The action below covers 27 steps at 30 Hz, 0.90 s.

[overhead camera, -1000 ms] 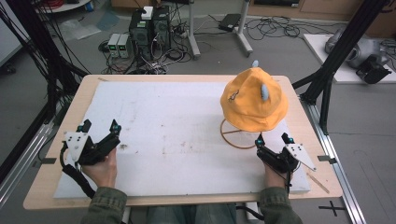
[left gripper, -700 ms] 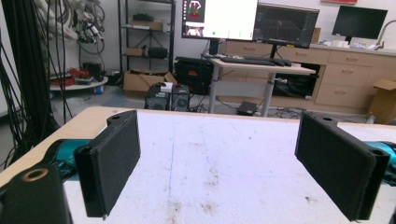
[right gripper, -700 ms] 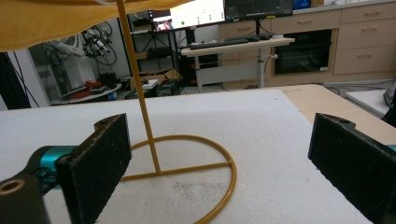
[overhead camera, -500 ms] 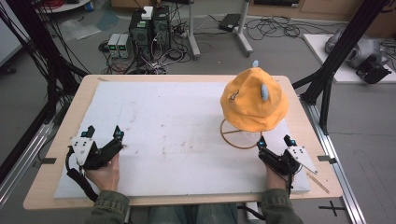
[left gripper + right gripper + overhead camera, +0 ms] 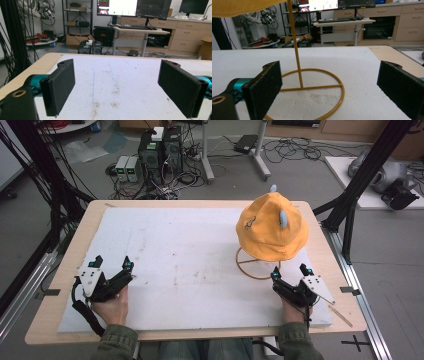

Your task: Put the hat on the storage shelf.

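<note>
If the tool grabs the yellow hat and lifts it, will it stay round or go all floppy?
Probably floppy: the yellow hat looks like soft cloth, and its brim droops around the thin wire stand holding it up. It likely weighs little, since that slim pole carries it. The stand might tip if the hat is tugged sideways, though its wide ring base should help. The right tool is open nearby.

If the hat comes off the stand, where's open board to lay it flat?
The wide stretch of white foam board between the left gripper and the wire stand is bare, up to the far edge. It is tight on the right: the orange hat overhangs the stand's ring, with the right gripper just in front.
</note>
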Tool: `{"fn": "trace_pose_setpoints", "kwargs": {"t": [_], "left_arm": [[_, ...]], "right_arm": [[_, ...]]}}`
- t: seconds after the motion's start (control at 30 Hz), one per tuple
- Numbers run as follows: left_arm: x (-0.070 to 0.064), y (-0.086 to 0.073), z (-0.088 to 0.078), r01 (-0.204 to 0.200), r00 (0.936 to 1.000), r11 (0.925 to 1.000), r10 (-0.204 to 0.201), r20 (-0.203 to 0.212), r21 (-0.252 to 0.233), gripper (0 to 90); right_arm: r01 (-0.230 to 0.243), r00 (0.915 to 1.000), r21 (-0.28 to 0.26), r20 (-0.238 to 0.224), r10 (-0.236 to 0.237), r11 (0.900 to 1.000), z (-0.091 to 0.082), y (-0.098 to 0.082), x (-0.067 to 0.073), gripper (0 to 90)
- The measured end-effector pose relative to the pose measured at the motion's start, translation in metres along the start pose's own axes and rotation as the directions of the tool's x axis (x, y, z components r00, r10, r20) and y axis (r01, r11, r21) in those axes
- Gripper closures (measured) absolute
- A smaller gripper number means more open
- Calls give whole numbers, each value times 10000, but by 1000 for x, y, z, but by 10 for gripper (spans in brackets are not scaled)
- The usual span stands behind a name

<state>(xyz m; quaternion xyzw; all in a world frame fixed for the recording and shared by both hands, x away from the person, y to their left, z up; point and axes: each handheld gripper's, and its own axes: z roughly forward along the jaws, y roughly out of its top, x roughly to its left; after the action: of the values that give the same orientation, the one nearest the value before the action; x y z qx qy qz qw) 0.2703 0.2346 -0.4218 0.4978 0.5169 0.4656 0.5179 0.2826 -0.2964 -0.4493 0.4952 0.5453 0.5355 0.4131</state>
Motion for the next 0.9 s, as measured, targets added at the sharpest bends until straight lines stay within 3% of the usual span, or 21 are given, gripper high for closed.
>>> {"fn": "trace_pose_setpoints", "kwargs": {"t": [0.6,0.9], "left_arm": [[-8,2,-3,-278,9995,9996,280,172,-105,151],[-7,1,-4,-353,9994,9993,354,61,-132,155]], "right_arm": [[-5,9998,-62,-174,4,10000,0,3,3,57],[58,9998,-157,-208,-61,9999,0,4,3,57]]}}
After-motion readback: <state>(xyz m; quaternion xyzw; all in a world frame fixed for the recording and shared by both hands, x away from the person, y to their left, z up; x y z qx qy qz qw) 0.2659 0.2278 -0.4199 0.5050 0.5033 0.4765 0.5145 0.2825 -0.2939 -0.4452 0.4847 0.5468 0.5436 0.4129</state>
